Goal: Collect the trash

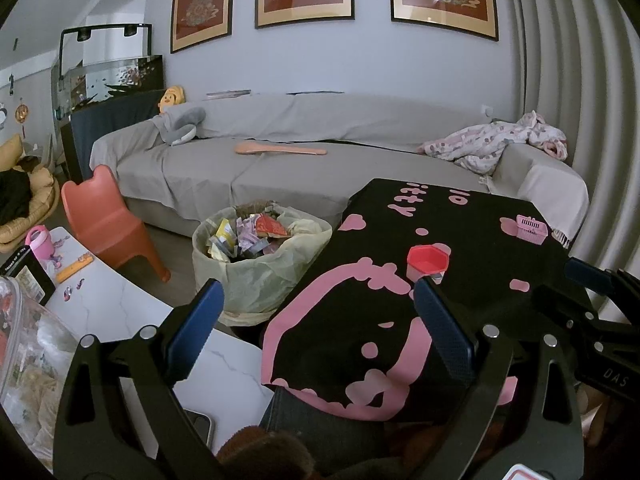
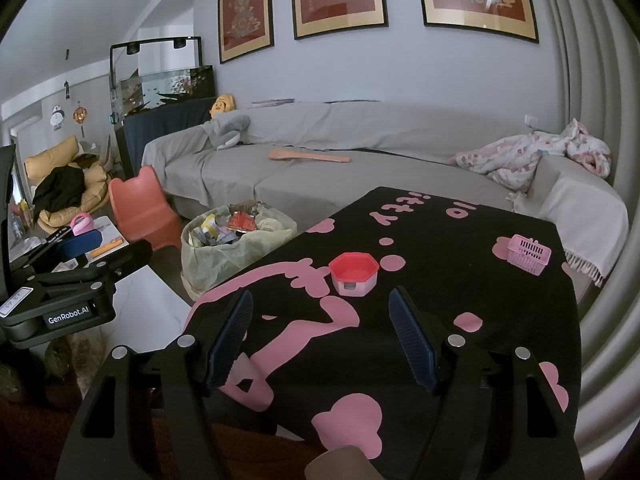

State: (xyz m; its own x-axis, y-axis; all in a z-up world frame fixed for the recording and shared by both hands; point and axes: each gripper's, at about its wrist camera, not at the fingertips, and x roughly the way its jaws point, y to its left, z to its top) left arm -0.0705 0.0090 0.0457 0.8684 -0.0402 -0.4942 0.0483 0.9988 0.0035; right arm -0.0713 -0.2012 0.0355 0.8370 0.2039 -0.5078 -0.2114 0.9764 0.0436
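A trash bin (image 1: 256, 264) lined with a pale bag and heaped with wrappers stands on the floor between the sofa and the black-and-pink cloth; it also shows in the right wrist view (image 2: 236, 248). My left gripper (image 1: 320, 296) is open and empty, held above the cloth's left edge near the bin. My right gripper (image 2: 320, 312) is open and empty over the cloth (image 2: 440, 280). A small pink cup with a red rim (image 2: 354, 274) stands on the cloth just beyond the right fingertips; it also shows in the left wrist view (image 1: 428, 262). A tiny pink basket (image 2: 528, 254) stands at the far right.
A grey sofa (image 1: 320, 168) runs across the back with a wooden paddle (image 1: 280, 149) and a crumpled blanket (image 1: 500, 144). An orange child's chair (image 1: 108, 220) stands left of the bin. A white marble table (image 1: 120, 312) at left holds small items and a phone (image 1: 200, 426).
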